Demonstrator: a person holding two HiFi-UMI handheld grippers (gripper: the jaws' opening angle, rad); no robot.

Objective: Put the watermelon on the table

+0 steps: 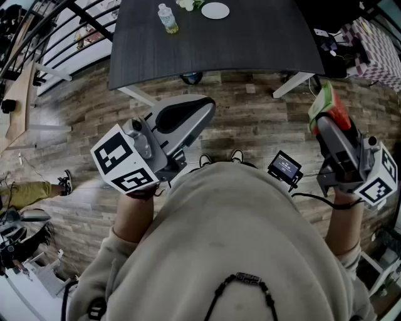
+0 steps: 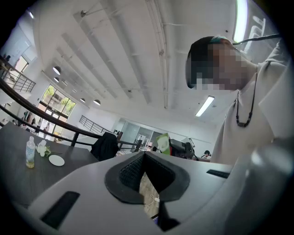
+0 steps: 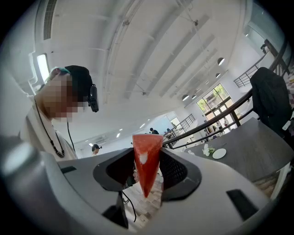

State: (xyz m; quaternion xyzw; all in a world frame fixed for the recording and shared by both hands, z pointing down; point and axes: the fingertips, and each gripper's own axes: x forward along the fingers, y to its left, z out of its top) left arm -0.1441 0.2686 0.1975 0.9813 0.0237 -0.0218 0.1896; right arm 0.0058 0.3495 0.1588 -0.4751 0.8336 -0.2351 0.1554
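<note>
A wedge of watermelon [image 3: 147,160], red flesh with a green rind, stands upright between the pads of my right gripper [image 3: 146,166], which is shut on it. In the head view the watermelon slice [image 1: 327,105] sticks out of the right gripper [image 1: 326,122] at the right, over the wooden floor and short of the dark table [image 1: 250,44]. My left gripper [image 1: 202,105] is held level at the left, also short of the table. In its own view the left gripper [image 2: 144,157] has its pads met at the tips, with nothing between them.
On the table's far part stand a plastic bottle [image 1: 167,19], a white plate [image 1: 215,10] and small flowers [image 1: 188,4]. White table legs [image 1: 291,84] reach the wooden floor. A small screen device [image 1: 285,167] hangs at my chest. A dark chair [image 3: 271,98] stands by the table.
</note>
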